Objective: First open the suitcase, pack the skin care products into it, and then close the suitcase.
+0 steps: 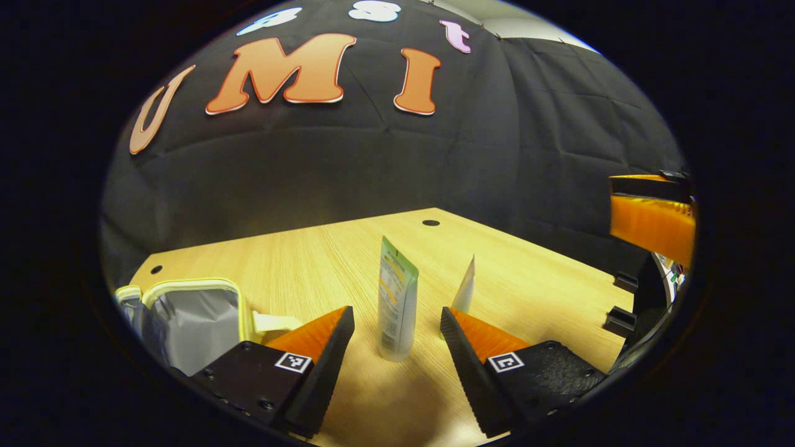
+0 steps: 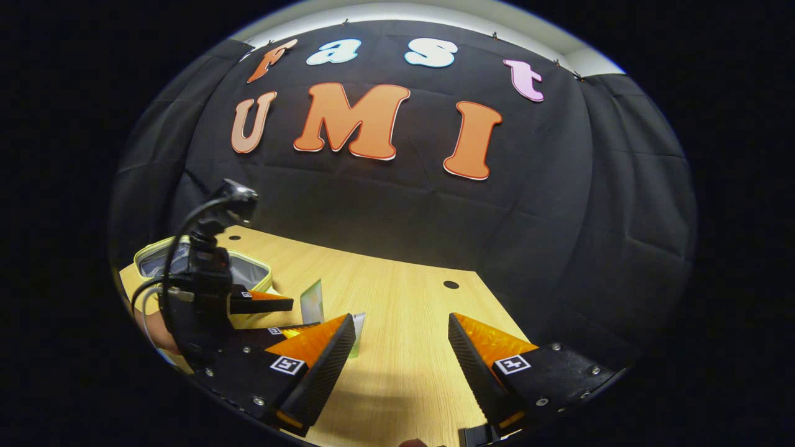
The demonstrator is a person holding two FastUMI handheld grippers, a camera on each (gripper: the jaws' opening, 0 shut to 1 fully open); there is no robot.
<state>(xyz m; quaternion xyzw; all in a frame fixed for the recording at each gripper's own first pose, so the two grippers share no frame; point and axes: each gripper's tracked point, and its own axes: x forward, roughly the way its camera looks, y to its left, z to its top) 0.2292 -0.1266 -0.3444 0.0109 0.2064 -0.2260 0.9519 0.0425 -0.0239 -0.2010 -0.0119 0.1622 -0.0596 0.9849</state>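
green tube (image 1: 396, 298) upright between open left hand-held gripper (image 1: 397, 335)

The left gripper (image 1: 397, 347) stands wide apart, and an upright green tube (image 1: 396, 304) stands in the gap between its fingers, touching neither. A second tube (image 1: 464, 292) rises just behind the right finger. The open suitcase (image 1: 186, 316) blocks the tabletop's (image 1: 528, 279) left edge. Bare wood runs from the tubes to the far edge. Ahead of the right gripper (image 2: 402, 360) the wood lies bare; the left gripper crowds its left.
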